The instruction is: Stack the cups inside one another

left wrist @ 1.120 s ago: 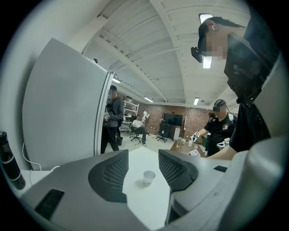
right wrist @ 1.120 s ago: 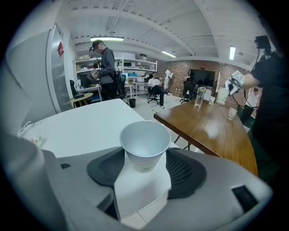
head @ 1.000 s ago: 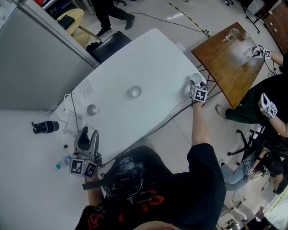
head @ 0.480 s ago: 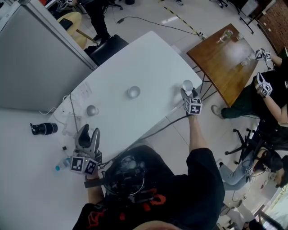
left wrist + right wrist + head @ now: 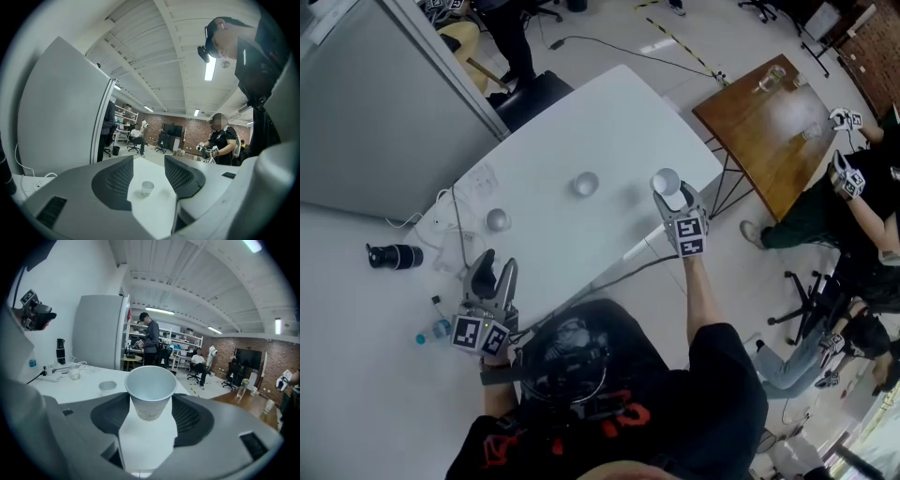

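Clamping right tongs (image 5: 673, 197) are holding a cup (image 5: 150, 391) above the counter (image 5: 609, 112) edge. Left tongs (image 5: 497, 270) are sitting apart, empty. Risk I'm seeing: squeeze ovalising the rim, or a tilted entry toppling the unsteadied middle cup (image 5: 585, 185).

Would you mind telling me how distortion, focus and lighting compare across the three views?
Head view: sharp, evenly lit, only faint shadows on the white table. Left gripper view: strong fisheye bending inside a dark round border, glare from a ceiling strip light. Right gripper view: the same fisheye; the paper cup between the jaws is crisp, the room behind slightly softer.
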Motion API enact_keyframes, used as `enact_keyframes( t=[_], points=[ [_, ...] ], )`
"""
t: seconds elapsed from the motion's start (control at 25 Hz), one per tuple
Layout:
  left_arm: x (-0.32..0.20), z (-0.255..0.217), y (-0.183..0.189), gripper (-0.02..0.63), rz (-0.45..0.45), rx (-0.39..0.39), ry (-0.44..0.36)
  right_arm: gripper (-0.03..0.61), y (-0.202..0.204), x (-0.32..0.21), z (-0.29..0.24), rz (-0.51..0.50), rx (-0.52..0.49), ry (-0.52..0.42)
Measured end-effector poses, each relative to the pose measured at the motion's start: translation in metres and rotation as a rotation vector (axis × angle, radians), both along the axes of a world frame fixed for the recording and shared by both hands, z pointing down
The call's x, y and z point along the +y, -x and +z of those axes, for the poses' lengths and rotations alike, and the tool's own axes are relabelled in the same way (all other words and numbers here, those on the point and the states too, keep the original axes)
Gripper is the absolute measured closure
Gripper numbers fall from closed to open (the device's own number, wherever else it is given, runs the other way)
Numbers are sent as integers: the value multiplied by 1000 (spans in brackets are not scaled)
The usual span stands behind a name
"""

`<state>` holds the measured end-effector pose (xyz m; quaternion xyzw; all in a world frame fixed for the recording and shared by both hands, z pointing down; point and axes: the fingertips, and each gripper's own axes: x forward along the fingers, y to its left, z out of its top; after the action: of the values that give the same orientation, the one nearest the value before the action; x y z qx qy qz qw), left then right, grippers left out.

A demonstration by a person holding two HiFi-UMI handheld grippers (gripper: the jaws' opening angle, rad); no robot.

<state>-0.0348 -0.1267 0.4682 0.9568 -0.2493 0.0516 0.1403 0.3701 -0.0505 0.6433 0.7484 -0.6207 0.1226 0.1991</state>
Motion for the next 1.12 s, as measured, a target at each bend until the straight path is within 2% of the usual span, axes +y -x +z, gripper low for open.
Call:
enact_keyframes(
  t=[0.2,0.6,0.88,1.12],
  points=[
    [5,-8,15,400,-28,7,-28,291,45,-14,-19,-78,-10,-32],
    [12,-6,52,400,-107,14,-56,313,127,-48,-20,-240,-42,-41],
    [8,0,78,400,-181,39,-61,319,157,-80,-13,-309,-44,-23],
    [7,-1,97,400,-228,52,-69,318,159,-104,-6,-299,-39,0]
  ],
)
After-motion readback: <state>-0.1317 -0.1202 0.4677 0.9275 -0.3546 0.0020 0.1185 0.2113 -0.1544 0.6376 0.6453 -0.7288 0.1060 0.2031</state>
